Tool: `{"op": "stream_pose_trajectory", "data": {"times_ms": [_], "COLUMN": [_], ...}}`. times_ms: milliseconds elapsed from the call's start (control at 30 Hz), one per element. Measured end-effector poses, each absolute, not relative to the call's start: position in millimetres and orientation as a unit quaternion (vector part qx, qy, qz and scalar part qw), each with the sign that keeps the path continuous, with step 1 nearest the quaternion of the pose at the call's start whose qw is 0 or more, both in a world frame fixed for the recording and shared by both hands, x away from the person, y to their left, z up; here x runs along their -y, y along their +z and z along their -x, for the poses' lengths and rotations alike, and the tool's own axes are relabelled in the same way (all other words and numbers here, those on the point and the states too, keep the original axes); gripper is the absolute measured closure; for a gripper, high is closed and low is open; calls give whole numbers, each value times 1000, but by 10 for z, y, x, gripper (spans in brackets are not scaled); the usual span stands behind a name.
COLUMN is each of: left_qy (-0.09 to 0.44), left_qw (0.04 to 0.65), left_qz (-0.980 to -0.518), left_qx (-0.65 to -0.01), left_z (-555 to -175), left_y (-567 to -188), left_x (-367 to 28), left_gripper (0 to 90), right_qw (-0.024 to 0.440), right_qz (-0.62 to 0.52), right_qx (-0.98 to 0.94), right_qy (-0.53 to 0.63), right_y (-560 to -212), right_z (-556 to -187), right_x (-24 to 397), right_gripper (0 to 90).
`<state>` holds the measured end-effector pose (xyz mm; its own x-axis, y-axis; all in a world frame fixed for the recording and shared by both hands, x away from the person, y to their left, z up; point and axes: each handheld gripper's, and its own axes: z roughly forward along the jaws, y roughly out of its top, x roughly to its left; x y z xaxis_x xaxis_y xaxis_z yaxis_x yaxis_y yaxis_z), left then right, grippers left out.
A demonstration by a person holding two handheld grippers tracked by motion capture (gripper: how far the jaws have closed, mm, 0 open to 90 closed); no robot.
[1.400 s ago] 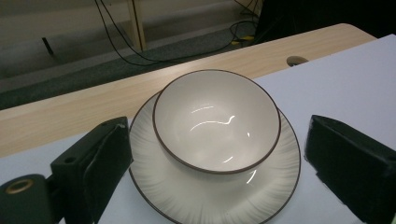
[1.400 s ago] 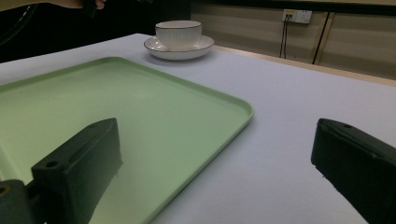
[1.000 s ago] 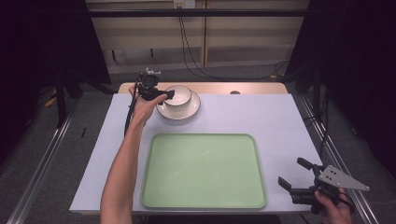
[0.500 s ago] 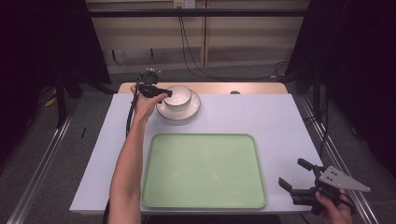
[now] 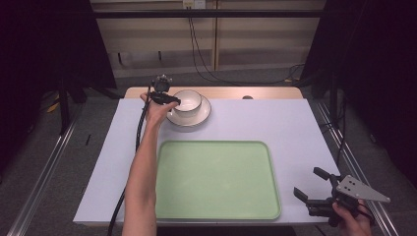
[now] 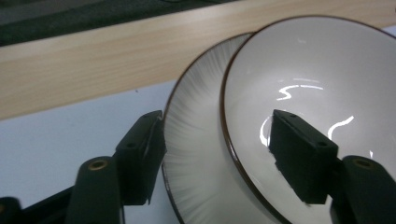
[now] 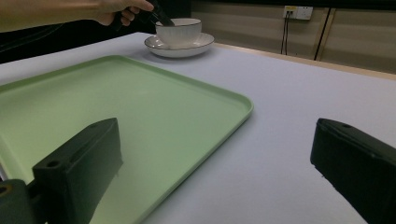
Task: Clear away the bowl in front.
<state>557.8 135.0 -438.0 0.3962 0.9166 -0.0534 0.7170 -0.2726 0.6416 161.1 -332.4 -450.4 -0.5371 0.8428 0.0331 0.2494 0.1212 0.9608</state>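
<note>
At the far side of the table a white bowl (image 5: 187, 102) with a dark rim stands on a white ribbed plate (image 5: 199, 118). My left gripper (image 5: 169, 102) is at the bowl's left edge. In the left gripper view its jaws straddle the bowl (image 6: 317, 70) wall: one pad inside, the other outside over the plate (image 6: 196, 154) rim. They have just been closing, and a gap still shows at the outer pad. My right gripper (image 5: 311, 184) rests open and empty at the near right, beside the green tray (image 5: 216, 177).
A pale cloth (image 5: 275, 123) covers the table, with a wooden strip (image 5: 265, 92) at its far edge. The tray (image 7: 93, 93) lies near the front middle, with nothing on it. The left gripper's black cable (image 5: 140, 132) trails along the forearm.
The left gripper has sunk a little and moved onto the bowl's rim, its jaws narrower. The right gripper has kept still.
</note>
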Motion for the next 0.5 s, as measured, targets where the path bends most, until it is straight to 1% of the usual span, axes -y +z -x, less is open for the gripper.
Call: {"op": "stream_pose_trajectory", "data": {"times_ms": [67,100,133,200,233,267,300,333,400,433,500], "left_qy": [161,176,148,148,148,139,132,126,122,110,109], "left_qw": [293,284,282,278,279,280,280,293,296,299,297], "left_qz": [-786,-784,-795,-797,-798,-797,-795,-790,-784,-782,-785], "left_qx": [-520,-522,-517,-516,-512,-516,-521,-523,-532,-535,-533], "left_z": [-5583,-5576,-5588,-5587,-5586,-5585,-5592,-5587,-5590,-5595,-5596], "left_y": [-4413,-4420,-4440,-4443,-4448,-4452,-4457,-4463,-4469,-4477,-4482], "left_x": [-1328,-1316,-1299,-1291,-1287,-1290,-1303,-1315,-1310,-1303,-1303], "left_gripper": [408,443,463,463,481,532,532,604,622,644,651], "right_qw": [277,278,281,279,278,281,281,280,282,280,275], "right_qz": [-393,-393,-393,-394,-393,-387,-387,-387,-388,-391,-395], "right_qx": [-695,-695,-698,-697,-697,-702,-702,-702,-701,-699,-697], "right_qy": [534,534,529,531,531,528,528,528,528,529,532], "right_y": [-4503,-4503,-4499,-4499,-4499,-4500,-4500,-4502,-4502,-4501,-4504], "right_z": [-1608,-1608,-1604,-1604,-1605,-1606,-1606,-1605,-1607,-1604,-1605], "right_x": [3324,3322,3309,3306,3304,3309,3309,3309,3313,3309,3308], "right_gripper": [16,16,16,16,16,17,17,16,17,17,13]}}
